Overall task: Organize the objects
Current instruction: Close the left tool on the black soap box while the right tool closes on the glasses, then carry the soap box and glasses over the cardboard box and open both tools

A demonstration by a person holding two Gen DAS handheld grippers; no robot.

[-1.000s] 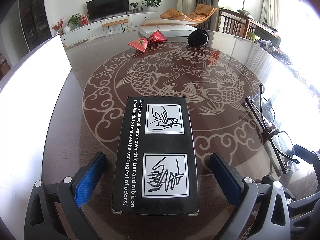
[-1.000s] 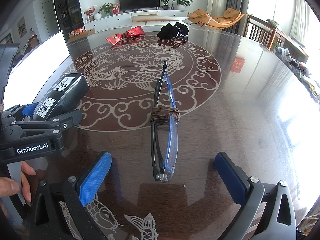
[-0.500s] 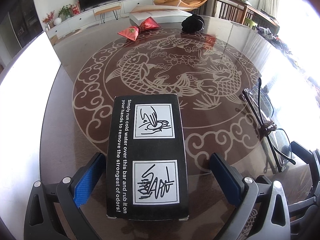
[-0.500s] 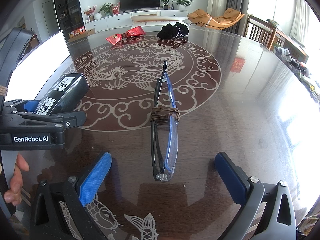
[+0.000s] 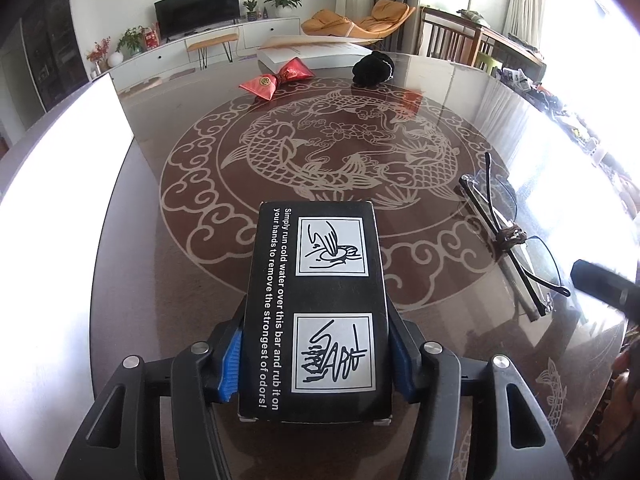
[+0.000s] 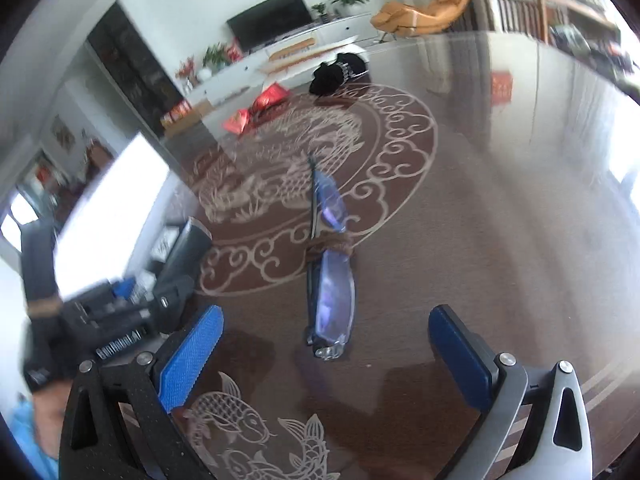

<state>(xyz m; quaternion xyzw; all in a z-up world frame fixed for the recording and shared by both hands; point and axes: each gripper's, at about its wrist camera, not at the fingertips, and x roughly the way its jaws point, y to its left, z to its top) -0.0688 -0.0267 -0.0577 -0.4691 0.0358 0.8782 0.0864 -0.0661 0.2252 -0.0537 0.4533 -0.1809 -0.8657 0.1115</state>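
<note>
A black box point(image 5: 318, 304) with white print and two drawings lies on the dark round table point(image 5: 180, 280). My left gripper point(image 5: 316, 354) is shut on the box, its blue pads pressed to both long sides. Folded glasses point(image 5: 508, 236) tied with a brown band lie to the right on the table. In the right wrist view, which is blurred, my right gripper point(image 6: 324, 348) is open, with the glasses point(image 6: 330, 276) lying just ahead between its fingers. The box point(image 6: 182, 248) and left gripper show at the left there.
A red pouch point(image 5: 276, 78), a black cloth bundle point(image 5: 372, 68) and a flat white box point(image 5: 312, 54) lie at the table's far side. A bright white sheet point(image 5: 60, 184) lies along the left. The table edge curves at the right.
My left gripper has closed on the black box. My right gripper has tilted and shifted, blurring its view; the glasses still lie between its open fingers.
</note>
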